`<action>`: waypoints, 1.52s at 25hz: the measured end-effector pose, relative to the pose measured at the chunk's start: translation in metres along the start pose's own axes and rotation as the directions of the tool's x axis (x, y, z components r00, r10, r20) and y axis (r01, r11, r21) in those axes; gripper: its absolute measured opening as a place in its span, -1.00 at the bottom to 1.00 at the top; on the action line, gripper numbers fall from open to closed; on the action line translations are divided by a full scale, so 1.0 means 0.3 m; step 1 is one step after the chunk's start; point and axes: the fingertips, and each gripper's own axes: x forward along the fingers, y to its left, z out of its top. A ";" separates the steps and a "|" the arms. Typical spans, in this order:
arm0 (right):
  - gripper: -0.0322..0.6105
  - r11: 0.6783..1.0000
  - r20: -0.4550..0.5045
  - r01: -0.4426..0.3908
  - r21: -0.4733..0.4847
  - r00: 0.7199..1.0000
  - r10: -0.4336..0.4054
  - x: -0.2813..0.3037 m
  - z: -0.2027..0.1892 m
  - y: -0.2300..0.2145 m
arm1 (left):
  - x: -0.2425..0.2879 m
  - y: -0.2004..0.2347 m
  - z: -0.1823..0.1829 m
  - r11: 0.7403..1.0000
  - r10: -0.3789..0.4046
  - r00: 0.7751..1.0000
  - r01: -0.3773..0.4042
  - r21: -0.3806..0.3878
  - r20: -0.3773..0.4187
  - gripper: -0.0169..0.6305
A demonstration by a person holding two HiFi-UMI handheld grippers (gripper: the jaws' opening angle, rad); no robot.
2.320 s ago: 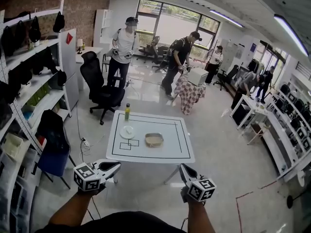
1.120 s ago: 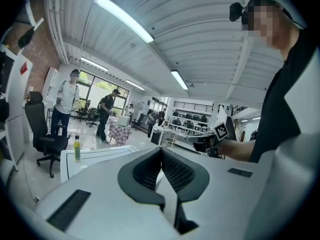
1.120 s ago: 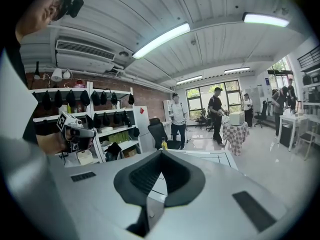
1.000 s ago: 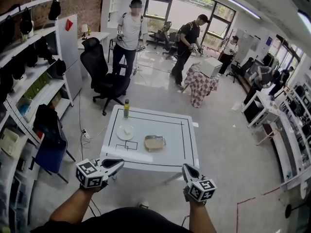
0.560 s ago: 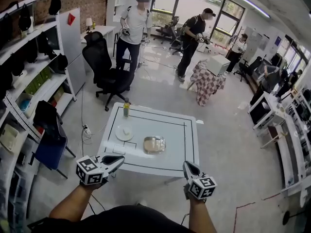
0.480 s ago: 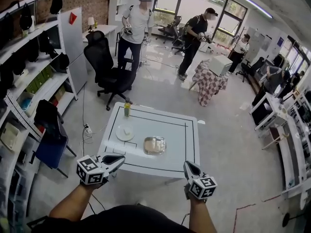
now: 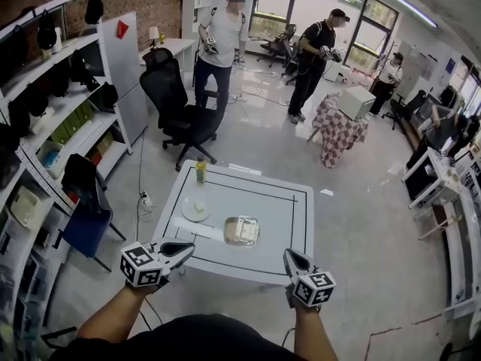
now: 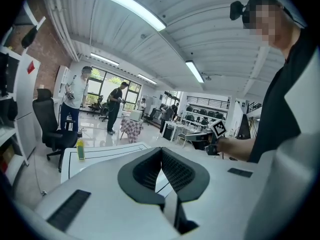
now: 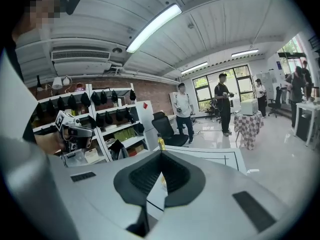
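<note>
A white table (image 7: pixel 278 201) with black lines stands ahead of me. On it are a yellow-green bottle (image 7: pixel 201 171) at the far left corner, a white plate (image 7: pixel 196 210) with a small pale item, and a shallow tan tray (image 7: pixel 241 231). My left gripper (image 7: pixel 186 249) and right gripper (image 7: pixel 288 256) hover in the air short of the table's near edge, both shut with nothing held. The left gripper view shows its tips (image 8: pixel 161 149) meeting, the bottle (image 8: pixel 80 149) and the right gripper (image 8: pixel 206 139). In the right gripper view the tips (image 9: pixel 161 153) meet below the bottle (image 9: pixel 161 143).
A black office chair (image 7: pixel 176 107) stands beyond the table's left side. Two people (image 7: pixel 223 40) (image 7: pixel 316 51) stand farther back. Shelving (image 7: pixel 45 126) and a blue chair (image 7: pixel 86 220) line the left. A table with a checkered cloth (image 7: pixel 340 130) and desks (image 7: pixel 443 179) are at the right.
The table has come nearer and looks larger in the head view. Both grippers keep their pose in front of me, still shut.
</note>
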 end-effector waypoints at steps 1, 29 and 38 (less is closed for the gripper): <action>-0.85 1.000 -0.002 -0.010 0.000 1.000 0.010 0.004 -0.001 -0.020 | 0.018 -0.003 0.007 1.000 0.007 1.000 -0.007 0.000 0.001 -0.88; -0.85 0.999 0.001 0.029 0.026 1.000 -0.029 0.114 0.069 -0.210 | 0.317 0.104 0.097 0.995 -0.098 0.995 0.099 0.033 -0.020 -0.88; -0.85 0.997 -0.008 0.064 0.037 0.998 -0.063 0.415 0.164 -0.200 | 0.334 0.476 0.168 0.994 -0.107 0.994 0.107 0.010 -0.028 -0.88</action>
